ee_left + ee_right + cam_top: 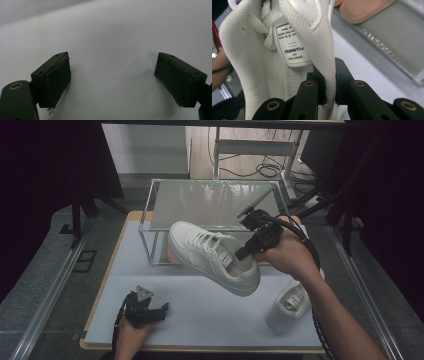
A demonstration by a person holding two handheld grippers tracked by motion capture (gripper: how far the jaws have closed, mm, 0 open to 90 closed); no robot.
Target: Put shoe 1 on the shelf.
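A: Sneaker point(212, 256) position: it is held in the air above the table point(200, 320), in front of the metal rack point(210, 202), with its toe pointed toward the rack's left end and its heel toward the person's right hand.

B: How is it gripped?

A: The rim of the sneaker's opening is pinched between the 2 jaws of the right gripper point(329, 88). In the right gripper view the jaws are seen drawn close together, with only the padded white rim point(325, 62) between them. The tongue label point(293, 50) is seen just beside the grip.

B: And the left gripper?

A: The left gripper point(162, 311) is rested low over the white mat point(210, 312) at the near left. In the left gripper view its jaws are spread wide, and nothing is held between them; bare mat is seen in the gap.

B: Is anything else noted?

A: A 2nd white sneaker point(290, 302) is seen on the mat at the near right, partly hidden behind the right forearm point(335, 320). Something pink point(362, 8) is seen on the rack's lower level in the right gripper view.
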